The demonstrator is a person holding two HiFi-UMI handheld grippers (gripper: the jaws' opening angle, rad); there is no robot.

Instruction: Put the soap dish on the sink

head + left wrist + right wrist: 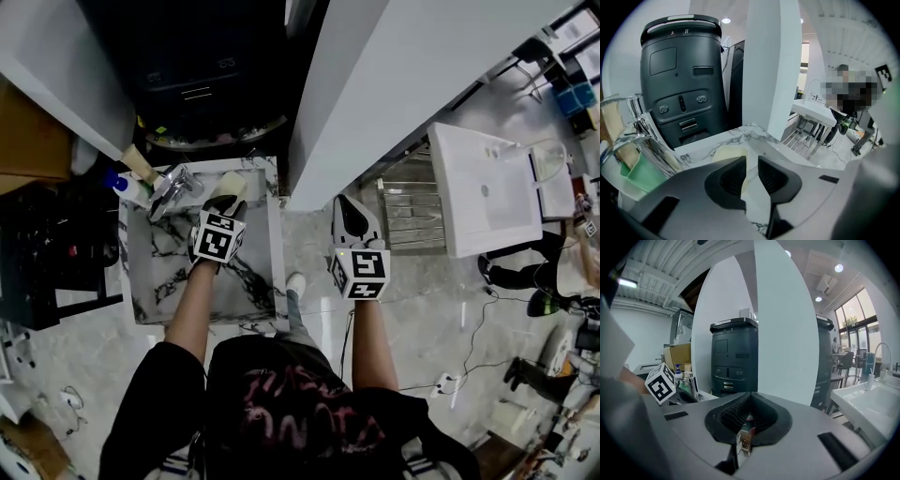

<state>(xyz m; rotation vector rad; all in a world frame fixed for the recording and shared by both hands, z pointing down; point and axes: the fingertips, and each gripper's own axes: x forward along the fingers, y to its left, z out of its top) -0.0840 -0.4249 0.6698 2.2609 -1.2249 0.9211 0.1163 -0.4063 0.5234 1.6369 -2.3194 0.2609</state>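
Note:
The cream soap dish (232,187) lies on the back right rim of the marble sink (150,272), beside the chrome faucet (173,185). My left gripper (225,202) reaches over the basin to the dish. In the left gripper view the dish (725,153) rests on the marble rim (740,133), its edge inside the narrow gap of the left gripper (752,176), whose jaws stand slightly open. My right gripper (352,211) hangs over the floor to the right of the sink. The right gripper (749,416) is shut and holds nothing.
A black machine (202,84) stands behind the sink and a white pillar (375,84) to its right. A blue-topped bottle (117,183) sits at the sink's back left. A metal rack (412,216) and a white basin (478,187) lie further right. Cables cross the floor.

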